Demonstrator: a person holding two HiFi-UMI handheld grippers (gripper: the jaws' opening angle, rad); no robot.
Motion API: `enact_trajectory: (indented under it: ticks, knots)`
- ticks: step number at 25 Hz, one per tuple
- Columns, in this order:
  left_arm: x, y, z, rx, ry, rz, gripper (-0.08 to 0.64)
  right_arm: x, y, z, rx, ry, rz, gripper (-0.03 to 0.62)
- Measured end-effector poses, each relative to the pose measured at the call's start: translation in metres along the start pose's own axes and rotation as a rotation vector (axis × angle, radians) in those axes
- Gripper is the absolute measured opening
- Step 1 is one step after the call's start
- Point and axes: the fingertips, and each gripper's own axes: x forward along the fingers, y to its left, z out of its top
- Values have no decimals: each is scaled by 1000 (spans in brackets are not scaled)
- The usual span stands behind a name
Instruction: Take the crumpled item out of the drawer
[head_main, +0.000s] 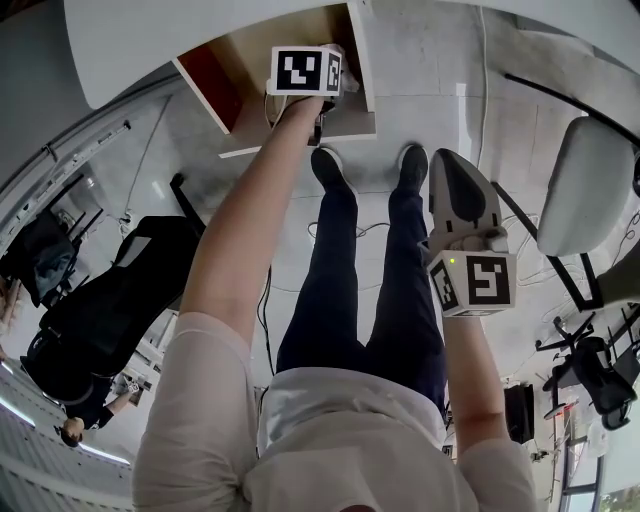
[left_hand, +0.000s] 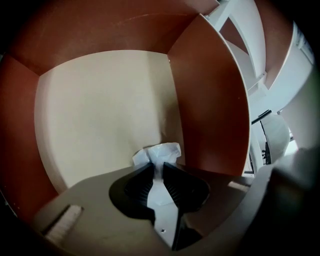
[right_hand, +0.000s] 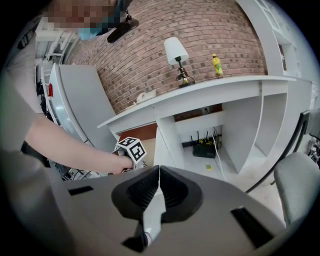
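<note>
The drawer stands pulled out, with brown walls and a cream floor. In the left gripper view a crumpled white item lies near the drawer's right wall, and my left gripper is shut on it, the item pinched between both pads and sticking out past the tips. The head view shows the left gripper reaching down into the drawer, where its jaws and the item are hidden under its marker cube. My right gripper is shut with nothing in it, held out by my right side, away from the drawer.
My legs and black shoes stand just in front of the drawer. A white office chair is to my right. A seated person in black is to my left. The white shelf unit carries a lamp and a yellow bottle.
</note>
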Motion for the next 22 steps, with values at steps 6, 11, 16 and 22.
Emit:
enact_trajectory:
  ticks: [6,11,16,22]
  knots:
    - [-12,-10,0,43,-37,-21,68,-5,4,1,-5,-10,-2,11]
    - [-30,-10,-1,52,-90,-25,67,-11,11,4,-14,-27,0,11]
    - [-59,-10,-2,41,-172,-36,67,-19,22,1,-24,-37,0,11]
    - [-98,-14,-10,26,-260,-45,67,-34,36,4,-42,-53,1,11]
